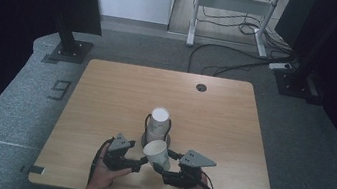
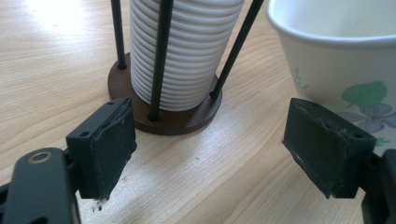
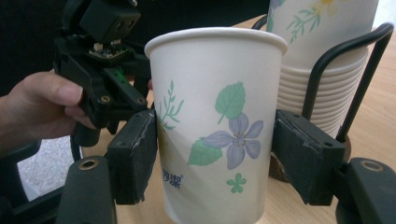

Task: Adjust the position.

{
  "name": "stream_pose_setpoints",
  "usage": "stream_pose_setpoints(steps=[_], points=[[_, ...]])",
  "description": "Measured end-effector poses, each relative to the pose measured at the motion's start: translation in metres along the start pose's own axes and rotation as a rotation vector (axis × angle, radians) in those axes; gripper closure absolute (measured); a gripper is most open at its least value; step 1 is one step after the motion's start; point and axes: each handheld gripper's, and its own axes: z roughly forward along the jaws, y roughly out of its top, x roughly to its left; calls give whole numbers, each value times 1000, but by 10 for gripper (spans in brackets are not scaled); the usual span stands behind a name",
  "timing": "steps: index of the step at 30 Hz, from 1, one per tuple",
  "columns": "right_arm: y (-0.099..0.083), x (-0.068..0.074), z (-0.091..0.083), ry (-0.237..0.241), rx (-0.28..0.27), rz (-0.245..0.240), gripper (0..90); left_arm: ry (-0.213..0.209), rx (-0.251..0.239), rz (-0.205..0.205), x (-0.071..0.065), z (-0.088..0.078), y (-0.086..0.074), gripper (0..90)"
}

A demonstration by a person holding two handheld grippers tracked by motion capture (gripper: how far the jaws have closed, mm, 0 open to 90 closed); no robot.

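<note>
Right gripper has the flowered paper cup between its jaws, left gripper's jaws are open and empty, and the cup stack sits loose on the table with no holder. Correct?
Not quite: the cup stack isn't loose. It stands in a holder, a round brown base with black rods, as the left gripper view shows. The rest holds: the right gripper has the flowered paper cup between its jaws, and the left gripper is open and empty.

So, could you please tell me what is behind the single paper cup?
Behind the cup stands a stack of cups in a black wire holder on a round brown base. The cup hides the stack's left side and most of the base.
</note>
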Motion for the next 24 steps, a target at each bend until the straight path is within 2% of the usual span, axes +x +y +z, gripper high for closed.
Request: stream_pose_setpoints(steps=[16, 24], points=[[-8, 0, 10, 30, 81, -18, 295, 6, -25, -8, 2, -4, 2, 174], [-11, 1, 14, 25, 88, -8, 287, 16, -15, -4, 1, -2, 1, 189]])
